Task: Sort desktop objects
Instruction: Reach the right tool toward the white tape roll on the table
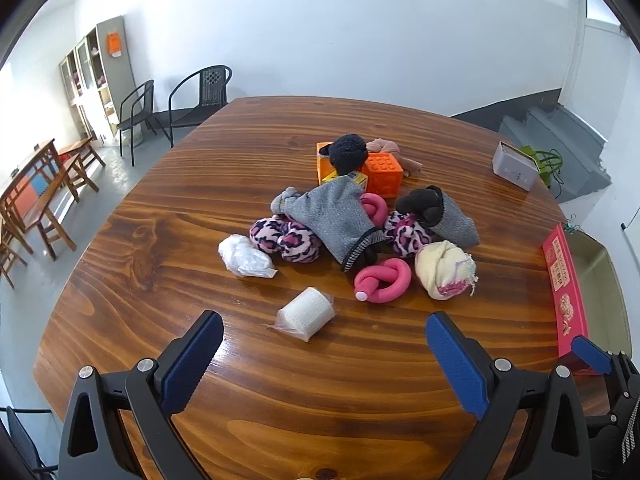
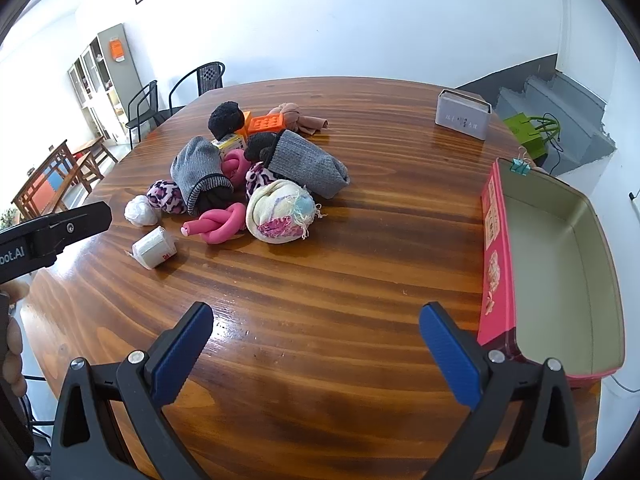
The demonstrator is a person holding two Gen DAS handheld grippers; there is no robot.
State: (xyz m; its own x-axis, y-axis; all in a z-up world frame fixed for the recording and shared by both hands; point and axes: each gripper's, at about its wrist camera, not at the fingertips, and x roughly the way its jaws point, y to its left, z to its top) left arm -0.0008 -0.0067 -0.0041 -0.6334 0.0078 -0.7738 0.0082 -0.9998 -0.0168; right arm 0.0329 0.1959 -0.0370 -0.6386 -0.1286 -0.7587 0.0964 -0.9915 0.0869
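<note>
You've got one wooden counter carrying everything. One pink tin box sits open and empty at the right edge, a teal binder clip on its far rim. One grey tin stands near the far right edge.

The pile sits mid-counter, toward the far side:
- 2 grey knit socks, each with dark fabric stuffed in its mouth
- 1 cream sock ball with pink and pale blue patches, on the pile's right side
- 2 pink-leopard sock bundles
- 2 pink foam twists, one in front, one half buried
- 1 black fuzzy ball on top at the back
- 2 orange blocks, a small yellow box wedged by them
- 1 tan knotted cloth behind
- 1 white crumpled bag on the left side
- 1 wrapped white bandage roll, apart from the pile on the near side

Your left tool hovers over the near edge, blue pads wide apart, nothing held, bandage roll just ahead. Your right tool hovers at the near right, pads spread, also holding nothing, the box just beside its right finger. In the right wrist view, your left hand shows at the frame's left edge.
</note>
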